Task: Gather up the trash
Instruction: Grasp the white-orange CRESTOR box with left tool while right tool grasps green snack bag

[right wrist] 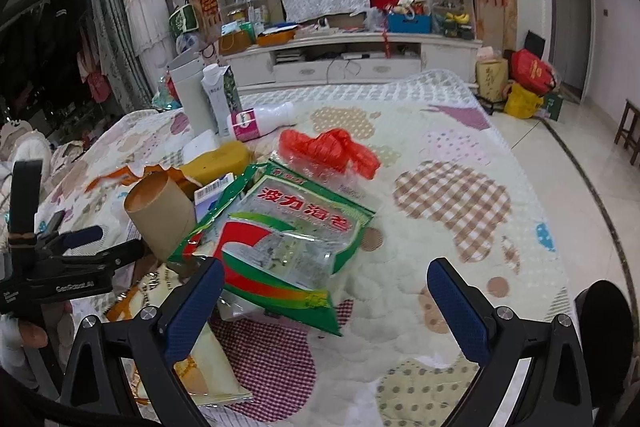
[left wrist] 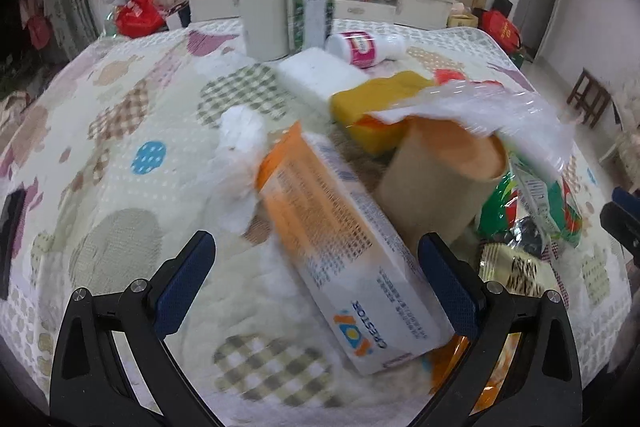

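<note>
Your left gripper point(left wrist: 316, 287) has its jaws spread wide over the quilted bed point(left wrist: 120, 155), gripping nothing. From the left in that view, a crumpled white tissue point(left wrist: 240, 163) lies on the quilt, touching the upper end of the orange-and-white Crestor box point(left wrist: 344, 239). That box runs diagonally between your jaws, its printed end close against the right finger; the frame is blurred there, so whether the pad actually touches the carton is hard to say. Just right of the box stands the brown cardboard tube point(left wrist: 440, 183), tilted, with a clear plastic wrapper point(left wrist: 492, 115) draped over its rim. Behind them sit a yellow sponge point(left wrist: 380, 99) and a white foam block point(left wrist: 320, 71), and farther back an upright grey bin point(left wrist: 266, 15), a milk carton point(left wrist: 316, 11) and a white bottle with a pink label point(left wrist: 364, 47) lying on its side.

Your right gripper point(right wrist: 324, 303) is likewise wide open and holds nothing. At the left edge of its view you see your other gripper point(right wrist: 76, 255). Next comes the cardboard tube point(right wrist: 160, 215), then the green seaweed packet point(right wrist: 288, 243), whose lower part lies between your jaws, near the left finger. Beyond it rests a crumpled red plastic bag point(right wrist: 328, 147). Under your left finger lies a pale yellow wrapper point(right wrist: 208, 363).
</note>
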A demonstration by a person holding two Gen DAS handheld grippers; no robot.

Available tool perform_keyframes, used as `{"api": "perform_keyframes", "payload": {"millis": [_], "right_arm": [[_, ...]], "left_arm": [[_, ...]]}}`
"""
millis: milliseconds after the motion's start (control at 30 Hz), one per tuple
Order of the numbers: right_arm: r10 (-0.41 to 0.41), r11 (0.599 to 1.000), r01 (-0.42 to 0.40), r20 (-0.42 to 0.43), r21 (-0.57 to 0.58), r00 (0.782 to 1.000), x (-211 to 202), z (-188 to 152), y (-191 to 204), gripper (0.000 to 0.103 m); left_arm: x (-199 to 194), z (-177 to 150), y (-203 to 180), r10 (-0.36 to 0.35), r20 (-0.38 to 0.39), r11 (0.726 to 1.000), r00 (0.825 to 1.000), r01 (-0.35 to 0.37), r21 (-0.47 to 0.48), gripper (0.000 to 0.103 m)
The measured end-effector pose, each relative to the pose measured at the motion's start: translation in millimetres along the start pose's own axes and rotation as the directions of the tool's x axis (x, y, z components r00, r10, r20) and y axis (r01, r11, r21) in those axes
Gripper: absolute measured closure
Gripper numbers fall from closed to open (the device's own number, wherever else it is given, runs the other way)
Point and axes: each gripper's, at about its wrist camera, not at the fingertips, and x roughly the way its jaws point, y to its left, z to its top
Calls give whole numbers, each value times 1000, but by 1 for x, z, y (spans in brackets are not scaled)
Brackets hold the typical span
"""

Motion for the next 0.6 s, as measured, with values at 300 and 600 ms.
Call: {"api": "perform_keyframes", "payload": {"millis": [300,600], "right_arm": [[104,989,-92,-106,120,989,43,23,4,2],[104,987,-80,-173,138,979,78,23,3,28]], "left_arm": [[-15,-14,38,16,1,998,1000,-16,-62,2],[7,-3,44,-15,-23,995,1000,13,-98,7]]}}
